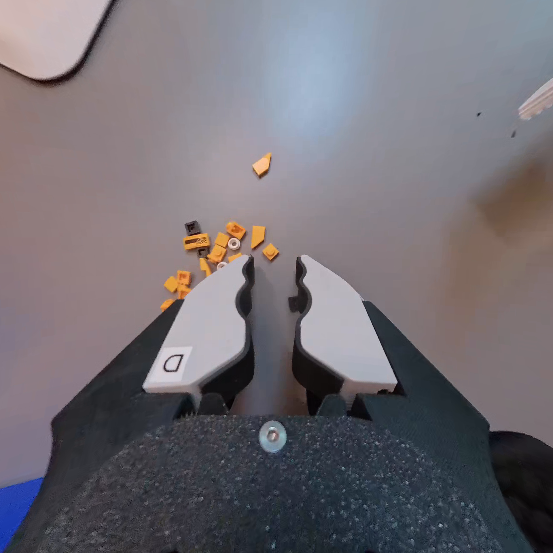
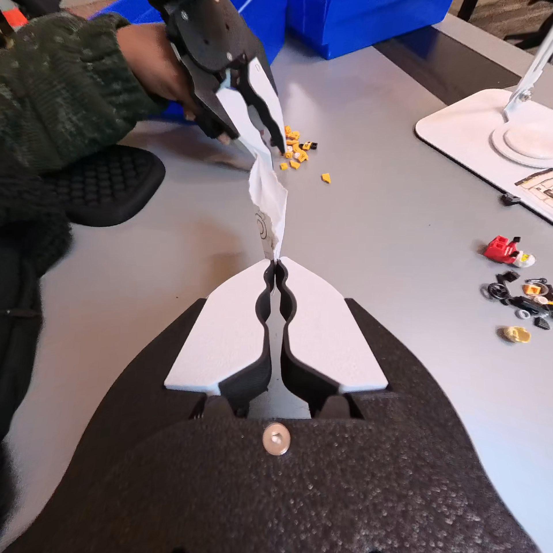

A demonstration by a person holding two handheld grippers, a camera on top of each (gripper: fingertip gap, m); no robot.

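My right gripper (image 2: 276,261) is shut on the lower end of a torn white paper bag (image 2: 269,197). The bag stretches up and away to my left gripper (image 2: 270,151). My left gripper (image 1: 274,260) is open, and in its own view nothing lies between its fingers. It hangs just above the grey table (image 1: 359,209), beside a heap of small orange bricks (image 1: 221,248) with a few black and white pieces. The heap also shows in the right wrist view (image 2: 296,146). One orange piece (image 1: 262,166) lies apart, farther out (image 2: 326,178).
A white mat (image 2: 449,134) with a lamp base (image 2: 523,140) is at the right. Blue bins (image 2: 359,24) stand at the back. A black wrist rest (image 2: 113,185) lies at the left. A red piece (image 2: 502,248), dark small parts (image 2: 520,296) and a gold piece (image 2: 514,334) lie at the right. Tip to tip, the grippers are about 20 centimeters apart. To reach the orange piece (image 1: 262,166) in a straight line is about 6 centimeters for my left fingers, about 20 centimeters for my right. My right wrist view (image 2: 325,177) looks at it from another angle.
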